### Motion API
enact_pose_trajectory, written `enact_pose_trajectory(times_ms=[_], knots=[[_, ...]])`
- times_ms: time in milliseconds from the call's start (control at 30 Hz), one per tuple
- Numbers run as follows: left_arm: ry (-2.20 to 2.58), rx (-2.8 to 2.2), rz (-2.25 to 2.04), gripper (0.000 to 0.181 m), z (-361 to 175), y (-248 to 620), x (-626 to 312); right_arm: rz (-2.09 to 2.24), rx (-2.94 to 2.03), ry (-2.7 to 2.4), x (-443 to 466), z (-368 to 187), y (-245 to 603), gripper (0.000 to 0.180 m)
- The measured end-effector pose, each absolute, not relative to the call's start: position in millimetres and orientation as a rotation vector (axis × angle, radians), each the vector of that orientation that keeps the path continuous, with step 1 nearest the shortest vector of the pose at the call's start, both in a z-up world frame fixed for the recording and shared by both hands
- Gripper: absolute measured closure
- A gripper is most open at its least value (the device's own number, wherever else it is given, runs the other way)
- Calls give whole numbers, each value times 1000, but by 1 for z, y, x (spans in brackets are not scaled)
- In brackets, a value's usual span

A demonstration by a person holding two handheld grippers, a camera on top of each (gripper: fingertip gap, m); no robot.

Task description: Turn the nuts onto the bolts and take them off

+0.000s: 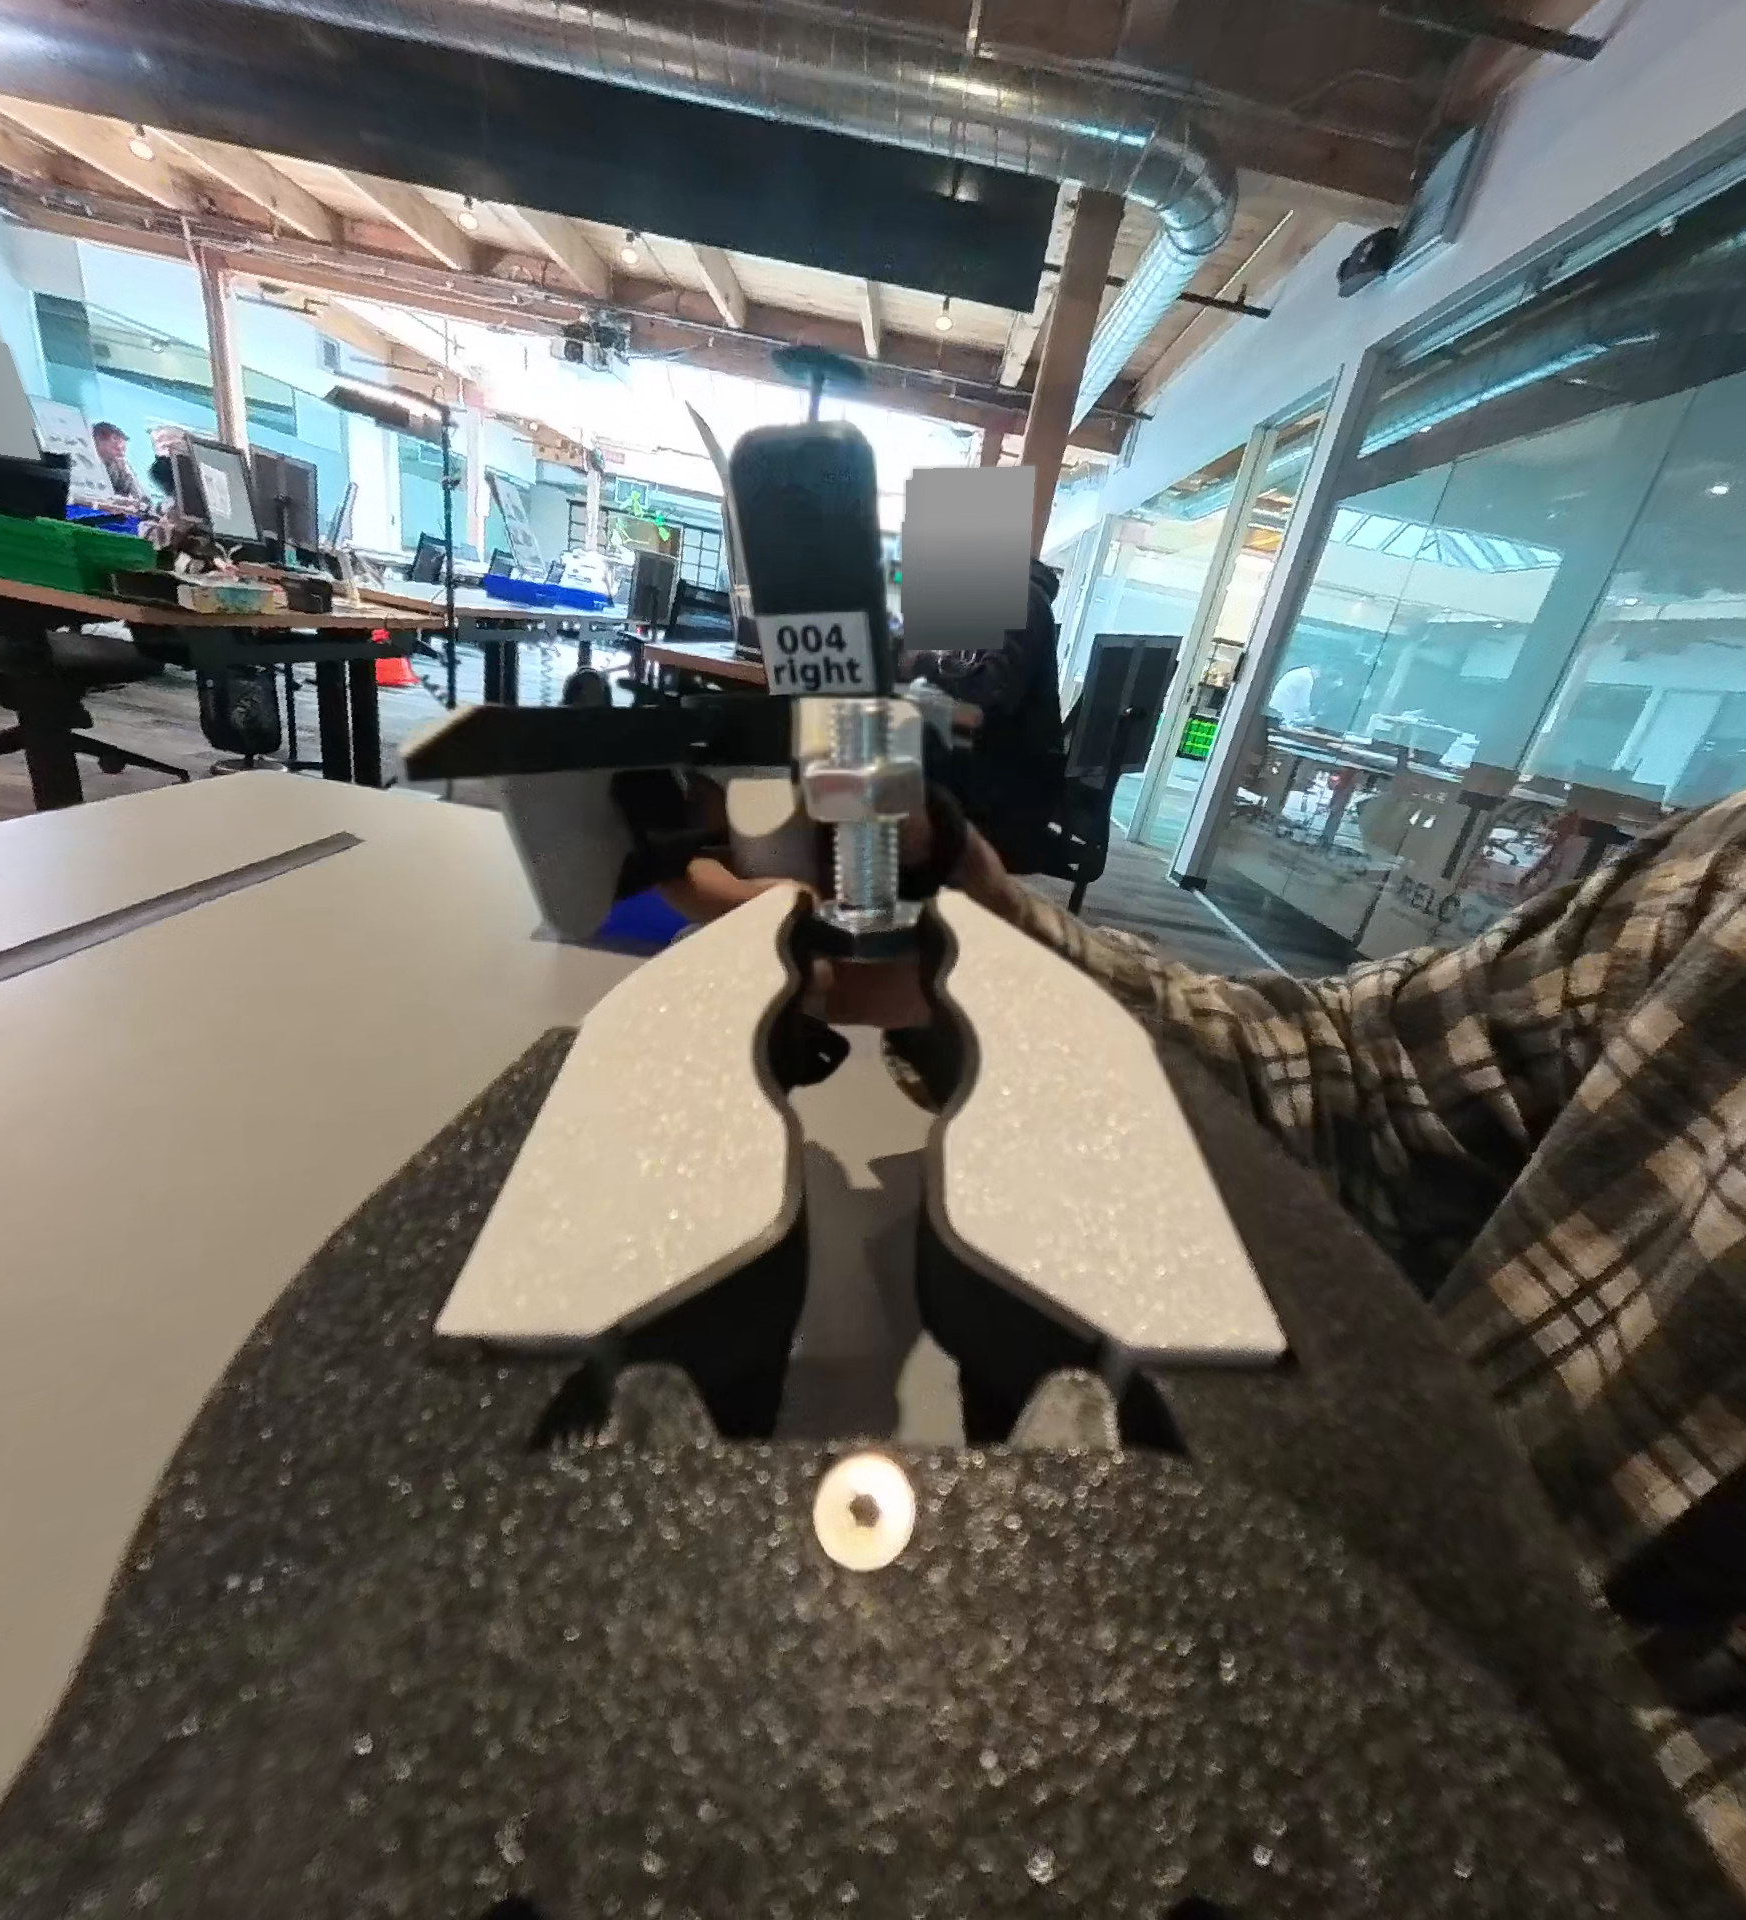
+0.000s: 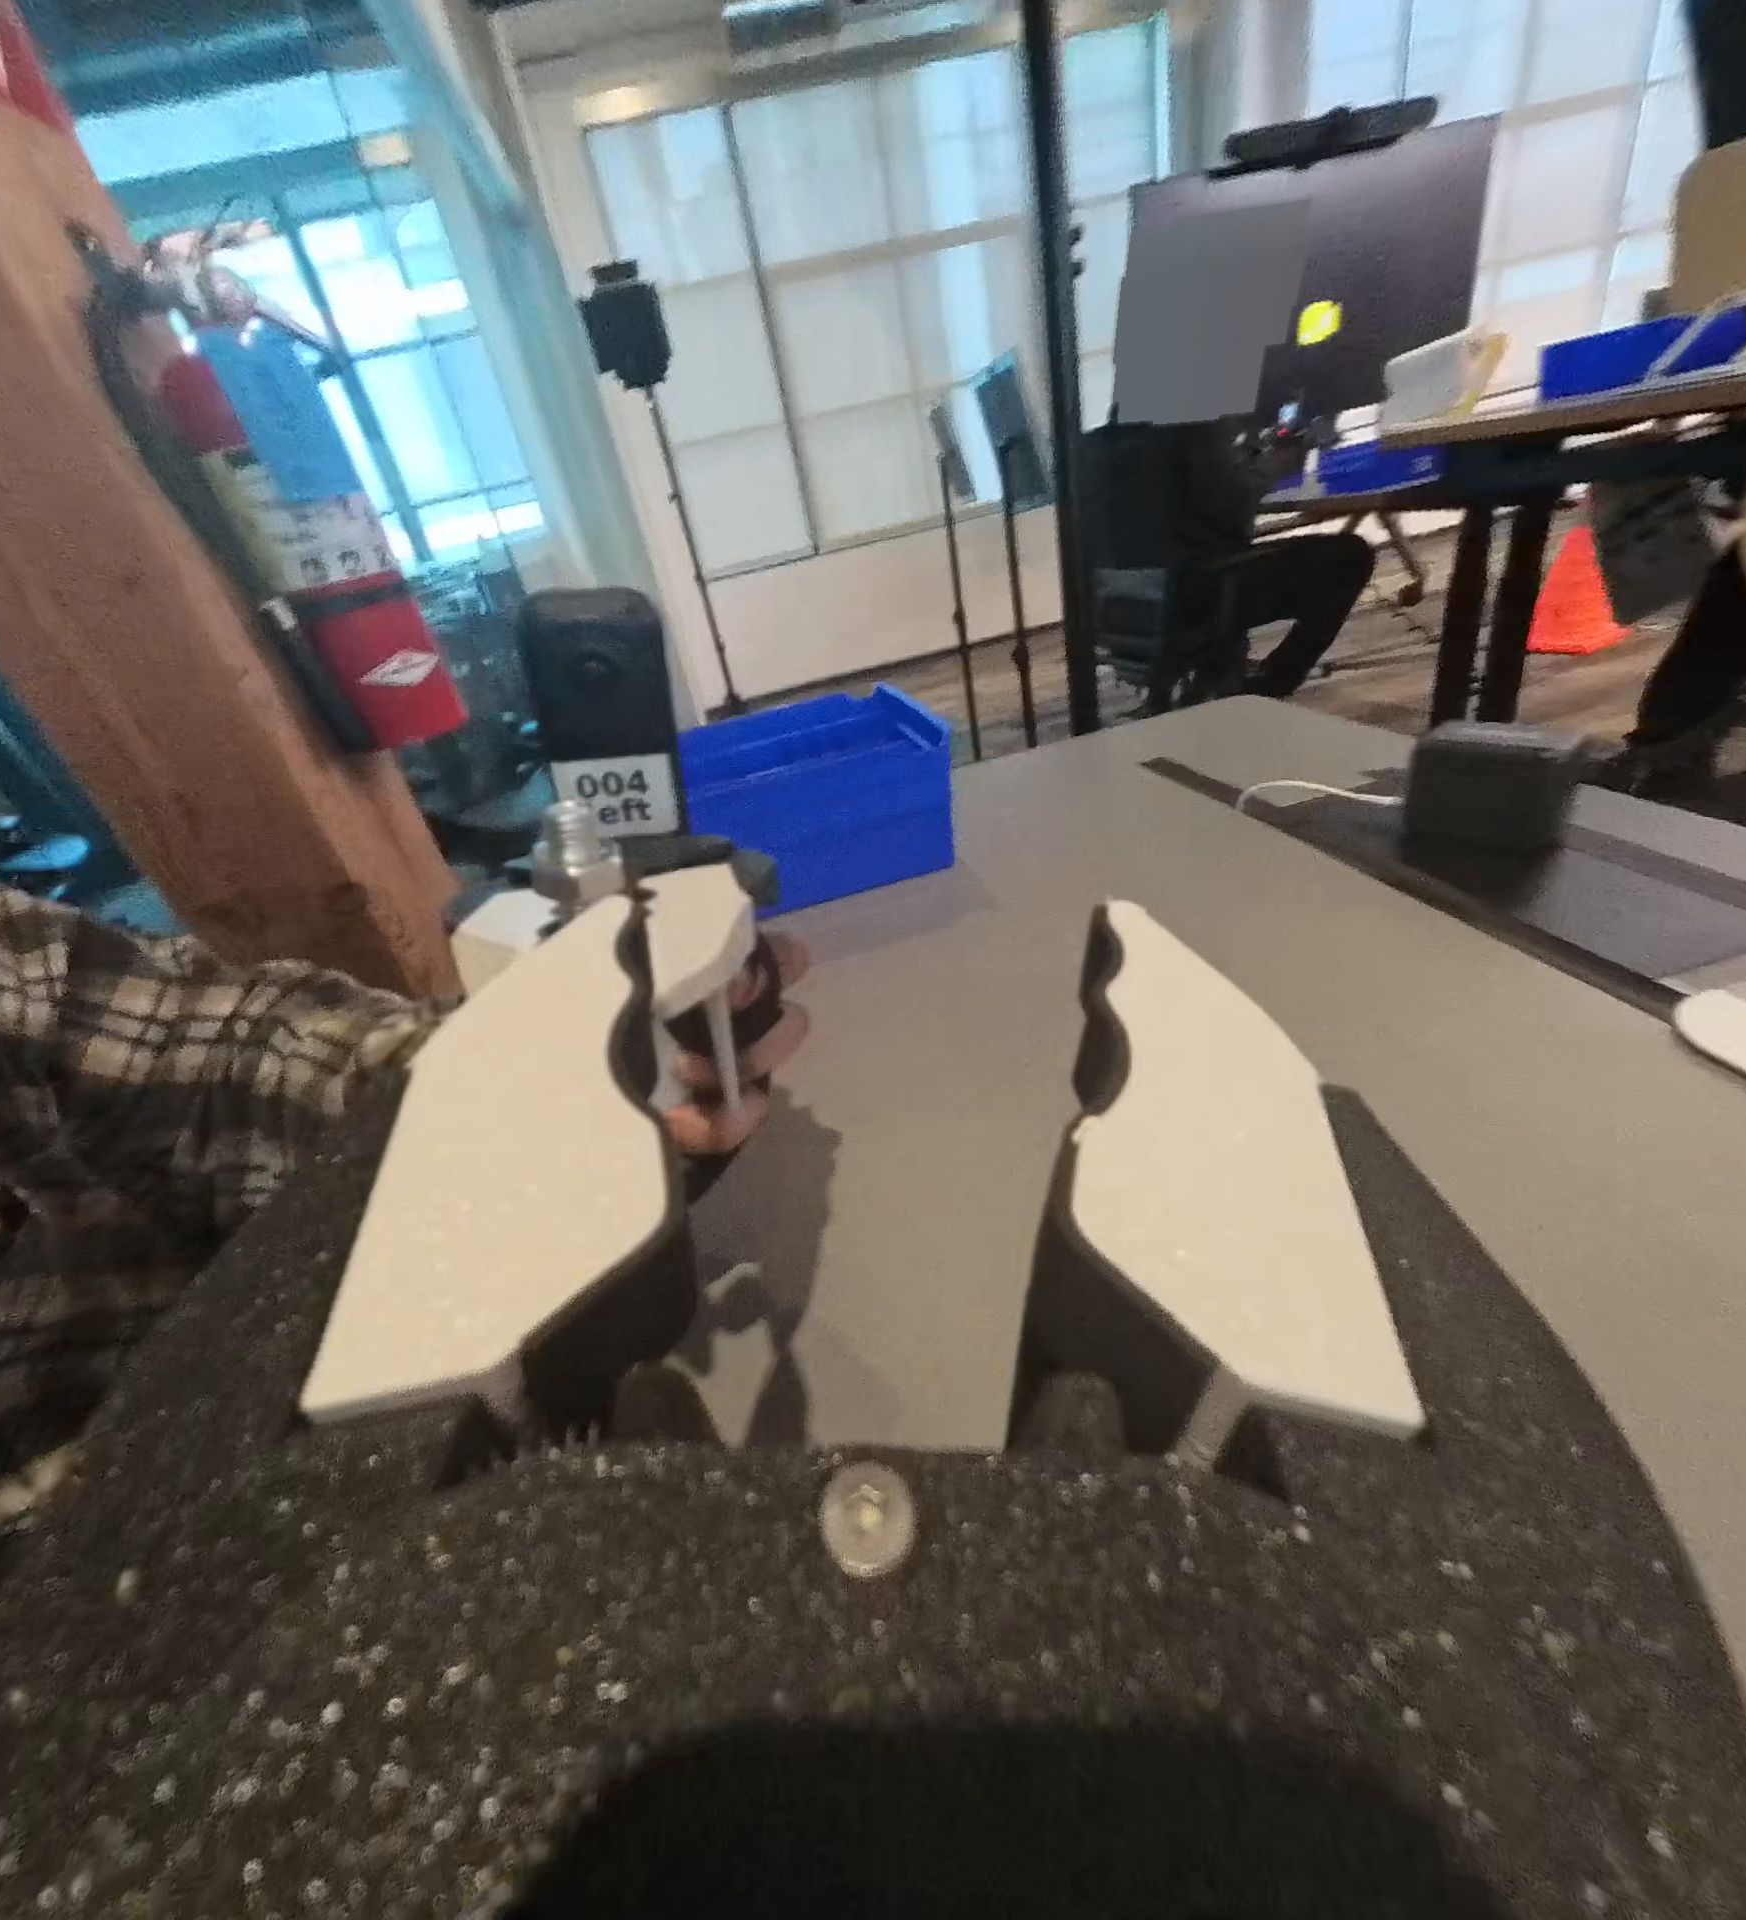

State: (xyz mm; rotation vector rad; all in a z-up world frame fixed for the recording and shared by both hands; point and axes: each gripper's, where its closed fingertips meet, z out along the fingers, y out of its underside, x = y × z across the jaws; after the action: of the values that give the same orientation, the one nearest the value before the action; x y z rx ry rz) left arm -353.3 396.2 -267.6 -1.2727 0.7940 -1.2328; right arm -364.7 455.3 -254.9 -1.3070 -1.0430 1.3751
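My left gripper [image 1: 864, 920] has its two white fingers [image 1: 661, 1143] drawn narrow, the tips pinched on the head end of a zinc-plated bolt [image 1: 861, 852] that stands upright above them. A square-looking steel nut [image 1: 864, 795] sits partway up the bolt's thread, with bare thread showing both below and above it. Just behind the bolt, the other unit's black camera body [image 1: 812, 540] with a white label stands upright, and a dark flat finger [image 1: 588, 743] of that unit runs out level to the left, at the height of the nut; whether it touches the nut I cannot tell. A plaid sleeve [image 1: 1471, 1091] crosses the right side of this view. My right gripper [image 2: 864, 1023] is spread wide, nothing between its white fingers [image 2: 1222, 1174], only the grey table [image 2: 1368, 1143] seen through the gap. Beside its left finger, the left unit's white fingertip [image 2: 697, 940] shows end-on, with the threaded bolt end [image 2: 570, 831] and nut rising just behind and the left unit's black camera [image 2: 604, 686] above. Farther along the table lies a blue bin [image 2: 827, 790] at its far edge and a small dark box [image 2: 1487, 795] with a white cable on the dark strip to the right. Beyond are a wooden post [image 2: 69, 571] carrying a red fire extinguisher [image 2: 381, 655], an orange cone [image 2: 1573, 592] on the floor, and desks with monitors.
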Motion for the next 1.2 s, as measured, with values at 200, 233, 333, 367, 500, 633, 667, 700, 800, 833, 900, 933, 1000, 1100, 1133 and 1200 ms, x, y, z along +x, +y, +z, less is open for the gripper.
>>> enact_pose_trajectory(times_ms=[200,233,333,367,500,633,667,700,800,833,900,933,1000,1100,1133,1200], knots=[[805,-1279,-1238,162,-270,395,-350,1474,-1243,-1126,-385,-248,425,97],[806,-1282,-1236,162,-271,395,-349,1440,-1268,-1126,-384,-253,430,93],[774,-1277,-1238,163,-267,399,-355,1396,-1301,-1063,-367,-255,449,98],[767,-1270,-1249,163,-266,399,-357,1426,-1281,-1042,-366,-250,448,98],[778,-1274,-1247,163,-268,397,-353,1462,-1220,-1093,-377,-241,430,96],[768,-1260,-1245,163,-266,397,-355,1479,-1235,-1031,-364,-242,441,99],[758,-1255,-1254,163,-264,397,-356,1470,-1252,-1030,-362,-246,443,100],[749,-1251,-1262,163,-263,398,-358,1464,-1263,-1032,-361,-248,445,100],[738,-1237,-1274,163,-261,398,-361,1436,-1291,-1033,-360,-255,450,104],[741,-1234,-1272,163,-260,397,-361,1442,-1292,-1042,-360,-256,449,109],[747,-1231,-1258,163,-260,396,-361,1549,-1245,-1076,-360,-253,436,132],[752,-1232,-1256,163,-260,396,-361,1616,-1218,-1087,-360,-249,429,140],[754,-1233,-1259,163,-260,396,-361,1706,-1176,-1104,-361,-244,418,154],[758,-1229,-1263,163,-260,395,-360,1805,-1137,-1118,-363,-239,407,164],[759,-1227,-1262,163,-260,394,-360,1824,-1135,-1113,-364,-239,406,165],[768,-1226,-1266,163,-260,393,-359,1837,-1138,-1115,-367,-240,405,167]])
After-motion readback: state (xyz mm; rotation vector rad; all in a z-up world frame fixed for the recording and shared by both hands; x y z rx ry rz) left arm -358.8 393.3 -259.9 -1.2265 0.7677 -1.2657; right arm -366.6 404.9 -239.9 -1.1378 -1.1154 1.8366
